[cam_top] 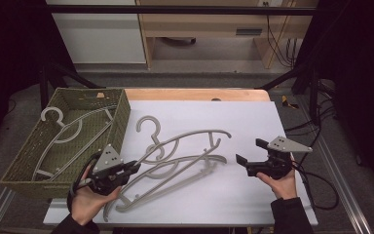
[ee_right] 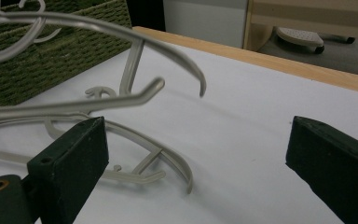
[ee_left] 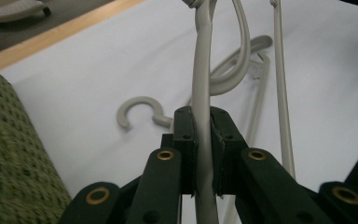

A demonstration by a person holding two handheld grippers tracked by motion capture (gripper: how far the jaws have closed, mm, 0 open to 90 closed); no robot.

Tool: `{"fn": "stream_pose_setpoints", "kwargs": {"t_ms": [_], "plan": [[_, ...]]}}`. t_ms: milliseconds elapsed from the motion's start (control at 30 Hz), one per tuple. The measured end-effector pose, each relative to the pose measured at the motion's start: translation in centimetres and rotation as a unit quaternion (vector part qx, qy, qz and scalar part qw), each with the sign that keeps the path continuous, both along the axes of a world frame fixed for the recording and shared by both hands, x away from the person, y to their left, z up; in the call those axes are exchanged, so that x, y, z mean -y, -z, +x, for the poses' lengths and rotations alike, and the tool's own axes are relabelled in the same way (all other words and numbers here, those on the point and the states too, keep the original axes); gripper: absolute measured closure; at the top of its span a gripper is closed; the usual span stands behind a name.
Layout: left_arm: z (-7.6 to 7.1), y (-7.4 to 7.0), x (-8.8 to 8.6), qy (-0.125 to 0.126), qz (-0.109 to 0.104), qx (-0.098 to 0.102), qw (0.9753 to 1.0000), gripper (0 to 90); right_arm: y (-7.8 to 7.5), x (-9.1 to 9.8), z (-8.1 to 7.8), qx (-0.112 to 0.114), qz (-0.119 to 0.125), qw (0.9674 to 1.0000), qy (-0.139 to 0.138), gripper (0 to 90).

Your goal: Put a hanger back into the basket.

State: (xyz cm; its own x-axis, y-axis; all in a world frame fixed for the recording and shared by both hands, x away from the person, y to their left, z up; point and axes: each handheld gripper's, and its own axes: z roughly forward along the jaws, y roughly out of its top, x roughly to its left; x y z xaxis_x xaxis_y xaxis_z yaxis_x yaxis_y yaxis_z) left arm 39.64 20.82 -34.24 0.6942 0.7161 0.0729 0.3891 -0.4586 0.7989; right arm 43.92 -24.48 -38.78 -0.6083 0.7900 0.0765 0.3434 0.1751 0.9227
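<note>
White sheeting [cam_top: 253, 122] covers the table, with a woven basket [cam_top: 17, 165] holding one hanger [cam_top: 63, 134] at left. Left gripper [cam_top: 131, 168] clenches a grey hanger's arm [ee_left: 204, 116], likely to lift it basketward; right gripper [cam_top: 250, 151] waits released.

Place: a lab or recording workspace.
Frame: black metal bar frame [cam_top: 175, 9] across the top of the high view.
Cables: black cables [cam_top: 280, 44] hanging at upper right.
Surface: white-covered wooden table [cam_top: 253, 126], centre.
</note>
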Motion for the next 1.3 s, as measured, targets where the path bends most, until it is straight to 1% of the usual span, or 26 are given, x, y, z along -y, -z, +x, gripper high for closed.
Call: {"fn": "stream_pose_setpoints", "kwargs": {"t_ms": [200,400,500,600,633,667,767,800,833,867,967,1033,1067,1100,1200,1233,1300], "plan": [[1.4,-1.7,-1.0,-0.014,0.014,0.017,0.9997,82.4,-0.1,0.1,0.0,0.001,0.001,1.0000,0.001,5.7],[2.3,-3.3,-2.8,-0.032,-0.002,0.031,0.9990,82.5,0.0,0.0,0.0,0.000,0.001,1.0000,0.004,4.6],[2.7,-4.1,-3.8,-0.044,-0.002,0.040,0.9982,82.4,0.0,0.0,0.0,0.000,0.001,1.0000,0.006,4.3],[3.2,-4.8,-4.8,-0.052,0.001,0.048,0.9975,82.4,0.0,0.1,0.0,0.002,0.001,1.0000,0.007,4.1],[3.4,-5.0,-5.1,-0.055,-0.002,0.050,0.9972,82.4,0.0,0.1,0.0,0.002,-0.001,1.0000,0.006,4.1],[3.8,-5.3,-5.6,-0.057,-0.001,0.059,0.9967,82.4,0.0,0.1,0.0,0.002,0.000,1.0000,0.008,3.9],[4.3,-5.8,-6.6,-0.065,-0.004,0.061,0.9960,82.4,0.0,0.1,0.0,0.003,0.003,0.9999,0.011,3.8],[4.4,-6.0,-7.0,-0.071,-0.006,0.059,0.9957,82.4,-0.1,0.2,0.0,0.003,0.000,0.9999,0.010,3.7],[4.7,-6.1,-7.5,-0.075,-0.005,0.063,0.9952,82.4,-0.1,0.2,0.0,0.004,0.003,0.9999,0.013,3.7],[4.9,-6.2,-7.9,-0.078,-0.006,0.062,0.9950,82.4,-0.1,0.2,0.0,0.003,0.004,0.9999,0.013,3.6],[5.4,-6.3,-9.0,-0.088,-0.004,0.064,0.9940,82.4,-0.1,0.3,0.0,0.004,0.002,0.9999,0.015,3.5],[5.7,-6.2,-9.8,-0.097,-0.006,0.066,0.9931,82.4,-0.1,0.4,-0.1,0.004,0.004,0.9999,0.016,3.5],[5.8,-6.2,-10.2,-0.108,-0.004,0.064,0.9920,82.4,-0.1,0.4,-0.1,0.005,0.003,0.9999,0.015,3.4],[6.2,-6.1,-10.7,-0.105,-0.002,0.064,0.9924,82.4,-0.2,0.5,-0.1,0.005,0.002,0.9999,0.015,3.4],[6.8,-5.8,-11.8,-0.120,-0.003,0.062,0.9908,82.4,-0.2,0.5,-0.1,0.006,0.003,0.9998,0.017,3.4],[6.9,-5.7,-12.2,-0.123,-0.002,0.060,0.9906,82.4,-0.2,0.6,-0.1,0.006,0.003,0.9998,0.017,3.4],[7.1,-5.4,-12.9,-0.131,-0.006,0.059,0.9896,82.4,-0.2,0.6,-0.1,0.006,0.003,0.9998,0.017,3.4]]}}
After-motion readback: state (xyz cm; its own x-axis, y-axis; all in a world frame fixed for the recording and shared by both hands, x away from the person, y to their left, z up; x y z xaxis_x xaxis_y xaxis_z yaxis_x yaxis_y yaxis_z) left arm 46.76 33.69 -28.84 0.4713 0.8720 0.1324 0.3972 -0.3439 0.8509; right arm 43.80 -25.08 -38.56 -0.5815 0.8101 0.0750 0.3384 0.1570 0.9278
